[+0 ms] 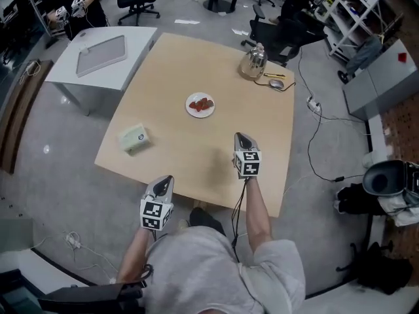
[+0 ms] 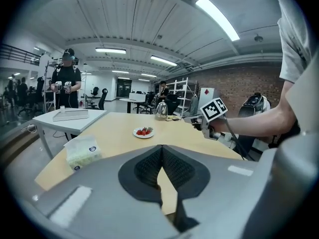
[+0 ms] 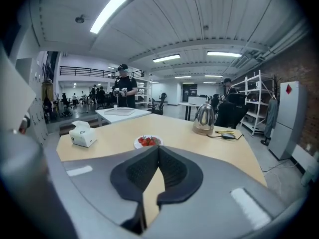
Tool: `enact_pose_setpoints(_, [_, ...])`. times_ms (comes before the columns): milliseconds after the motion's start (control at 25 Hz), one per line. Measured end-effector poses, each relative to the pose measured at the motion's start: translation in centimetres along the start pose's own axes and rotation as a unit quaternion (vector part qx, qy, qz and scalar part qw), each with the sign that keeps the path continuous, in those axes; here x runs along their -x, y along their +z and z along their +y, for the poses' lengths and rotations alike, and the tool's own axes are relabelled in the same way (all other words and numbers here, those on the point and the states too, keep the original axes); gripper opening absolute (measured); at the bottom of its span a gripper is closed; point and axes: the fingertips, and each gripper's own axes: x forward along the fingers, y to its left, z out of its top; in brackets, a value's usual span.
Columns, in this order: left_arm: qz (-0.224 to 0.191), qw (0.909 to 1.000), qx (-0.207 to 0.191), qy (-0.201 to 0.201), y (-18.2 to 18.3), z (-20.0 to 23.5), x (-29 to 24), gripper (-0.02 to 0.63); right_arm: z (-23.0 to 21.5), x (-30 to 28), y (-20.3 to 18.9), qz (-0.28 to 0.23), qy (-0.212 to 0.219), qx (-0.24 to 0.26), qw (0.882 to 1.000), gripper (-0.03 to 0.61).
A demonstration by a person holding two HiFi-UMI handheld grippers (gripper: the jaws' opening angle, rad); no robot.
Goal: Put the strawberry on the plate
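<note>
A small white plate (image 1: 200,105) sits mid-table with red strawberries (image 1: 201,103) piled on it; the plate (image 2: 143,132) is also in the left gripper view and the plate (image 3: 148,142) in the right gripper view. My right gripper (image 1: 243,138) hovers over the table, short of the plate, its jaws shut with nothing between them (image 3: 158,151). My left gripper (image 1: 163,184) hangs at the table's near edge, well back from the plate, jaws shut and empty (image 2: 160,152).
A tissue box (image 1: 133,138) lies at the table's left side. A metal kettle (image 1: 253,62), a mouse (image 1: 276,84) and a cable sit at the far right corner. A white side table (image 1: 105,57) carries a grey tray. A person stands beyond it.
</note>
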Motion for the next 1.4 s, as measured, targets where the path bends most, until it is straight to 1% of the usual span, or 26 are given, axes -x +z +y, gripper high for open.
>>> enact_pose_setpoints(240, [-0.007, 0.9992, -0.017, -0.035, -0.1, -2.4, 0.5, 0.02, -0.6, 5.8, -1.1, -0.017, -0.033, -0.019, 0.999, 0.006])
enact_pose_setpoints(400, [-0.013, 0.9985, -0.025, -0.047, -0.5, -3.2, 1.3, 0.02, 0.0, 9.2, -1.7, -0.029, -0.048, -0.025, 0.998, 0.006])
enact_pose_setpoints(640, [-0.027, 0.9977, -0.029, -0.056, -0.5, -4.0, 2.8, 0.02, 1.8, 14.3, -2.3, -0.048, -0.064, -0.027, 0.996, 0.006])
enact_pose_setpoints(840, [-0.038, 0.9966, -0.04, -0.06, -0.2, -4.3, 3.6, 0.02, 3.4, 18.1, -2.7, -0.066, -0.078, -0.029, 0.994, 0.006])
enact_pose_setpoints(960, [-0.045, 0.9964, -0.039, -0.06, 0.1, -4.4, 4.3, 0.02, 4.2, 20.6, -3.0, -0.074, -0.09, -0.029, 0.993, 0.006])
enact_pose_setpoints(1160, [-0.053, 0.9953, -0.045, -0.068, 0.3, -4.9, 5.3, 0.02, 5.5, 24.5, -3.2, -0.091, -0.109, -0.04, 0.989, 0.006])
enact_pose_setpoints(1400, [-0.063, 0.9938, -0.052, -0.076, 0.8, -5.6, 6.4, 0.02, 6.7, 27.6, -4.3, -0.097, -0.127, -0.048, 0.986, 0.007])
